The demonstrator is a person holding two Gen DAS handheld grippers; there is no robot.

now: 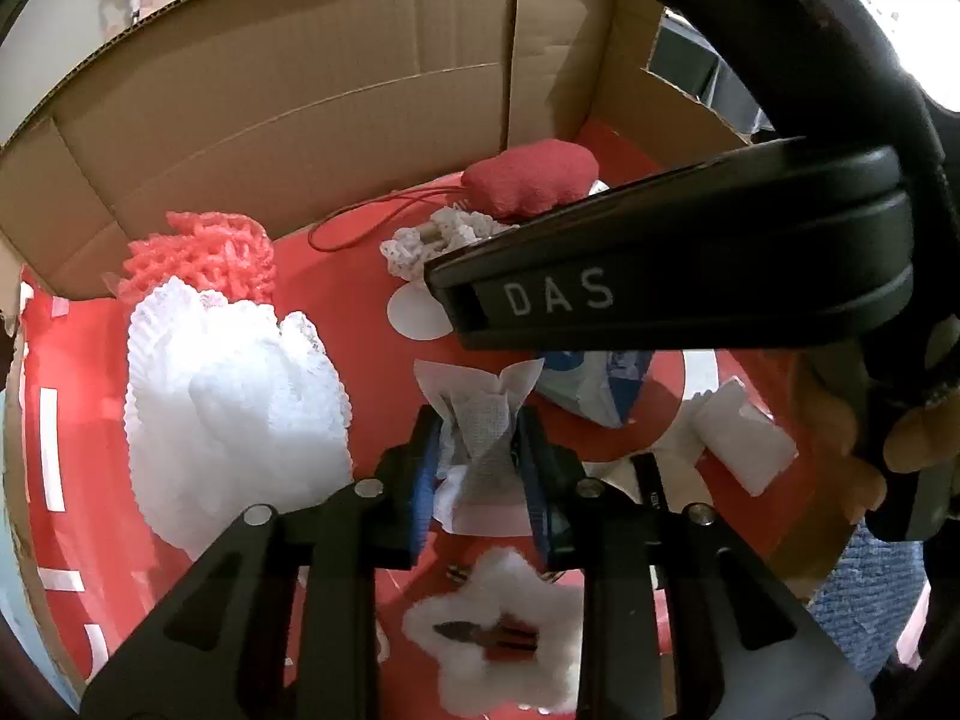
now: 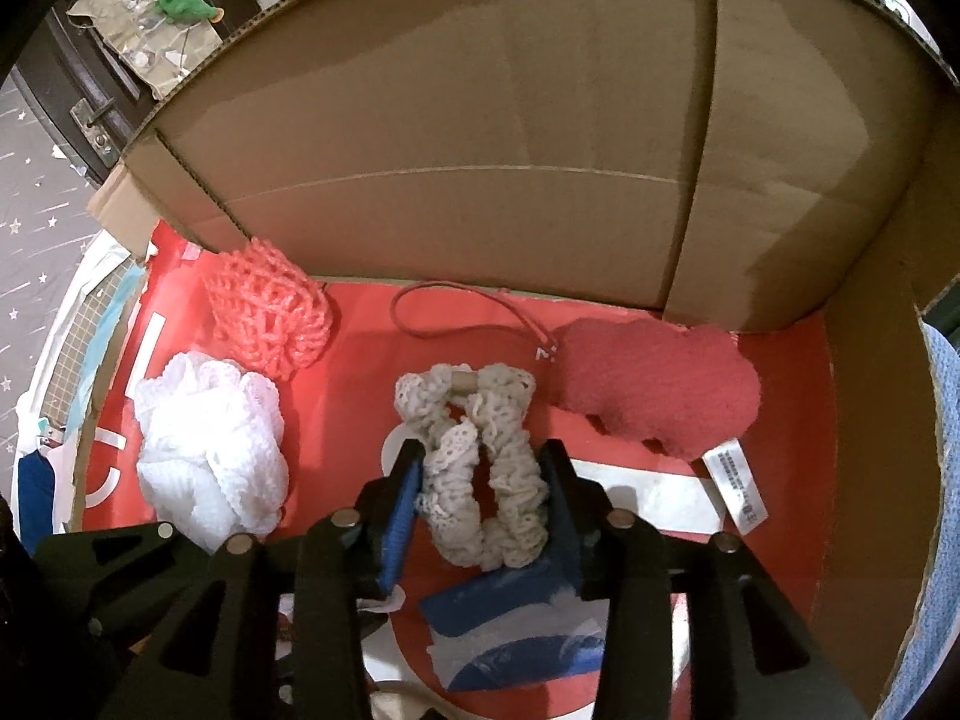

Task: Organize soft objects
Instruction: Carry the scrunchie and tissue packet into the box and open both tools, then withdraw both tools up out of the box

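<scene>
Inside a brown corrugated cardboard box (image 2: 480, 138) with a glossy red printed floor. At far left, against the far wall, a coral-pink open-mesh foam net (image 2: 267, 315), bunched and springy-looking. Just near of it, touching, a white ruffled mesh pouf (image 2: 210, 450), frilly and fluffy. In the middle, a cream lace scrunchie (image 2: 474, 456), crinkled, looped and gathered, lying between the blue-padded fingers of the right tongs (image 2: 480, 480); jaws spread to either side of it, whether pads press it cannot be told. Near of it, a crumpled blue-and-white packet (image 2: 510, 624). To the right, at the far wall, a red terry-textured plush pad (image 2: 654, 387), lumpy-edged, with a thin red cord loop and a white sewn label.

Left tongs (image 1: 477, 450) closed on a white gauze-like tissue (image 1: 480, 414), thin, creased, pinched between blue pads, held above the red floor. Nearest, a white fluffy star-shaped puff (image 1: 498, 636).
</scene>
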